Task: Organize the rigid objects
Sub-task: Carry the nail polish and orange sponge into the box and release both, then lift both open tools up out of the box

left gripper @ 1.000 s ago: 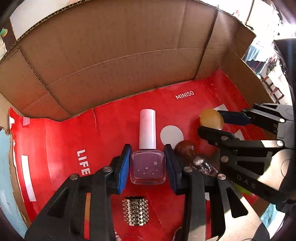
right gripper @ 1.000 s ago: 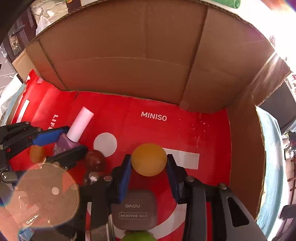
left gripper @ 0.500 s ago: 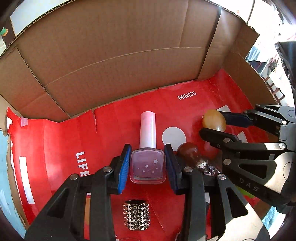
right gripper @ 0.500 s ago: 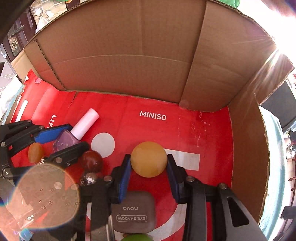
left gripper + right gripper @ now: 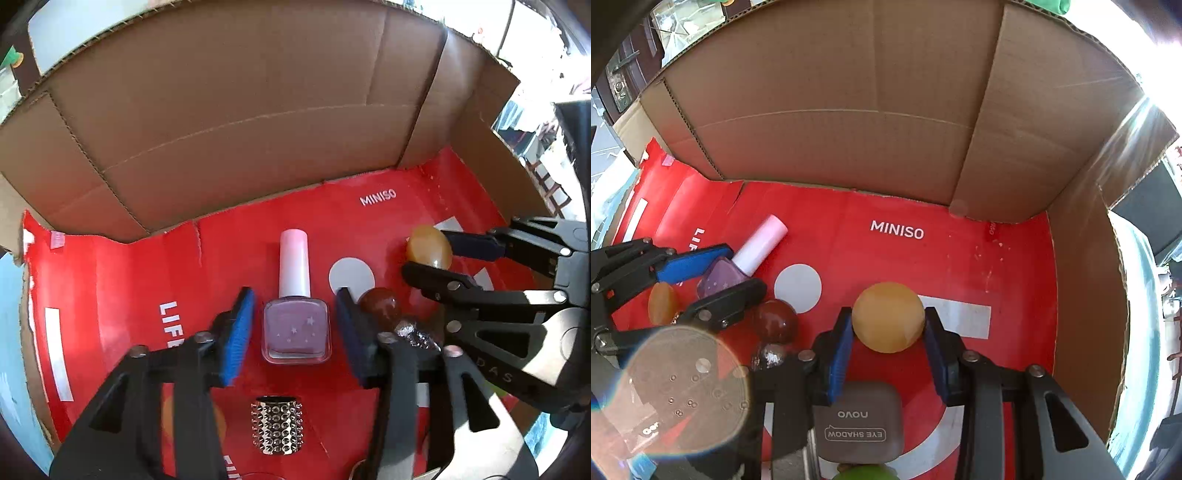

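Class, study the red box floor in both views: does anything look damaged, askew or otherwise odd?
Little stands out. The nail polish bottle lies flat on its side on the box floor, between the left gripper's jaws, which have just been opening and no longer press it. The floor's left edge looks torn and ragged. Nothing is spilled.

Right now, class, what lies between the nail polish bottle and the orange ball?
In the right wrist view, a dark red ball and a white printed circle lie between the nail polish bottle and the orange ball.
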The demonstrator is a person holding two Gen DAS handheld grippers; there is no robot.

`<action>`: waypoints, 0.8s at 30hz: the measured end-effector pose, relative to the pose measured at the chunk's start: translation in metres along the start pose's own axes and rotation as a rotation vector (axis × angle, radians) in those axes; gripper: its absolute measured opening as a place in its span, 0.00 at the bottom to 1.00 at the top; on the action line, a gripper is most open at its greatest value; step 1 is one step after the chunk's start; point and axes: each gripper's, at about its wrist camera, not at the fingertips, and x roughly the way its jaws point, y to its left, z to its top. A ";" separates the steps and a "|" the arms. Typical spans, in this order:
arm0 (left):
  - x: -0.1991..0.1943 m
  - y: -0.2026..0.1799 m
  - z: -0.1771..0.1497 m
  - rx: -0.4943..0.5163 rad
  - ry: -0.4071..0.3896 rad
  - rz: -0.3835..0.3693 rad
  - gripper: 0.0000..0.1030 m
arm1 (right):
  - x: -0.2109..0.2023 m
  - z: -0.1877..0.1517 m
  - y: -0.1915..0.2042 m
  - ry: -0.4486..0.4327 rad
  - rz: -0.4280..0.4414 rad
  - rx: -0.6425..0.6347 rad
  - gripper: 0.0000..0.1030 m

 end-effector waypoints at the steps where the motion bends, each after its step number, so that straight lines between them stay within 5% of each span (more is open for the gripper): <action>1: -0.003 0.001 0.000 -0.001 -0.008 -0.001 0.50 | 0.000 0.000 0.000 0.000 -0.001 0.000 0.40; 12: -0.030 0.006 -0.009 -0.022 -0.051 0.001 0.57 | -0.012 -0.002 0.000 -0.027 -0.014 0.002 0.45; 24: -0.101 0.001 -0.038 -0.060 -0.245 0.074 0.75 | -0.080 -0.024 0.009 -0.179 -0.047 -0.008 0.64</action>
